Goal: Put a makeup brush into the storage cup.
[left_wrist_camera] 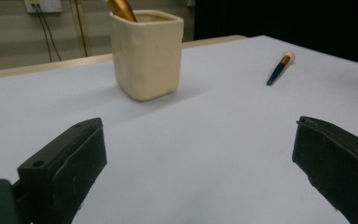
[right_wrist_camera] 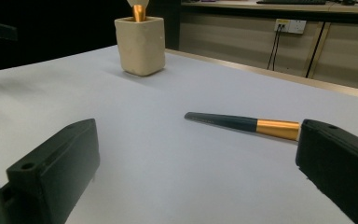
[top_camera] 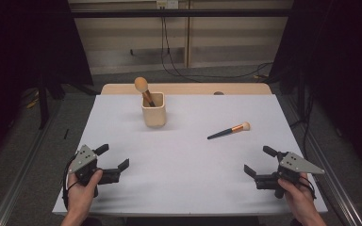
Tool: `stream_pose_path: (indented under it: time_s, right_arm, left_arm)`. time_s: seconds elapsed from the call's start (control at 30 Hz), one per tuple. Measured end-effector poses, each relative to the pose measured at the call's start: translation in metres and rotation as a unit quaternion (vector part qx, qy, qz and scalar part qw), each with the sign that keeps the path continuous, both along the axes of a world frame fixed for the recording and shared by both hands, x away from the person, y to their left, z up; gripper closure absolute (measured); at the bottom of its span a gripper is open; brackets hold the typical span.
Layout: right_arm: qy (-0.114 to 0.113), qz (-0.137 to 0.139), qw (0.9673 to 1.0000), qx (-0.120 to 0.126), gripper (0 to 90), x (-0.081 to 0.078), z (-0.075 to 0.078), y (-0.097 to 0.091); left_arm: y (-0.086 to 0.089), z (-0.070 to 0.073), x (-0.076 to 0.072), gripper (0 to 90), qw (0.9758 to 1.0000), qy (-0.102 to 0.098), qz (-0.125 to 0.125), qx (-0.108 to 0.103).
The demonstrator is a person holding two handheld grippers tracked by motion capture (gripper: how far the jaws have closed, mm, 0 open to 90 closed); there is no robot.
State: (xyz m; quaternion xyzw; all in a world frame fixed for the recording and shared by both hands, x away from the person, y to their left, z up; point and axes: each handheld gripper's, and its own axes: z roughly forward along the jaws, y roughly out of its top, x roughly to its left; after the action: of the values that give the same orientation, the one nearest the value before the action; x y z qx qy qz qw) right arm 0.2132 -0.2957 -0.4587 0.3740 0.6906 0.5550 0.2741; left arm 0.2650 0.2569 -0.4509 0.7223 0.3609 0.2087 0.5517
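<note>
1. Left gripper at lower left of the high view, held by a hand; jaws wide apart, gripping nothing, only bare white table between them.
2. Right gripper at lower right of the high view, held by the other hand; jaws also spread wide, empty.
3. Loose makeup brush lying flat, right of centre in the high view, above the right gripper and well apart from it, bristle end toward upper right.
4. In the right gripper view, same brush beyond the jaws, its far end hidden behind the right-hand jaw.
5. Cream cup in upper centre of the high view, upright, second brush standing inside, tilted to upper left.
6. In the left gripper view, cup at top centre, far past the jaws; loose brush small at upper right.
</note>
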Motion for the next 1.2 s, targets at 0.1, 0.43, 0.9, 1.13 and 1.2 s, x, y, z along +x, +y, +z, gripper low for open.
stream_pose_path:
  time_s: [0.1,0.43,0.9,1.13,1.2]
  right_arm:
    - [0.000,-0.002,1.0000,0.001,0.0,0.001,0.000,0.000]
    - [-0.003,-0.004,1.0000,-0.003,0.0,-0.005,0.001,-0.004]
    - [-0.008,-0.008,0.9999,0.007,0.0,0.003,0.005,-0.002]
    - [0.002,-0.025,0.9997,0.005,0.0,0.017,0.013,0.000]
    - [0.005,-0.026,0.9996,0.006,0.0,0.019,0.016,0.000]
  left_arm:
    - [0.001,-0.003,-0.008,2.7,1.0000,0.001,0.004,0.003]
    - [0.009,-0.003,-0.031,2.2,0.9996,-0.029,-0.004,0.001]
    - [0.010,-0.008,-0.029,2.8,0.9997,-0.024,0.009,0.003]
    - [0.005,-0.008,-0.029,2.9,0.9999,-0.011,0.011,0.001]
    - [0.003,-0.008,-0.030,3.1,0.9997,-0.020,0.004,0.011]
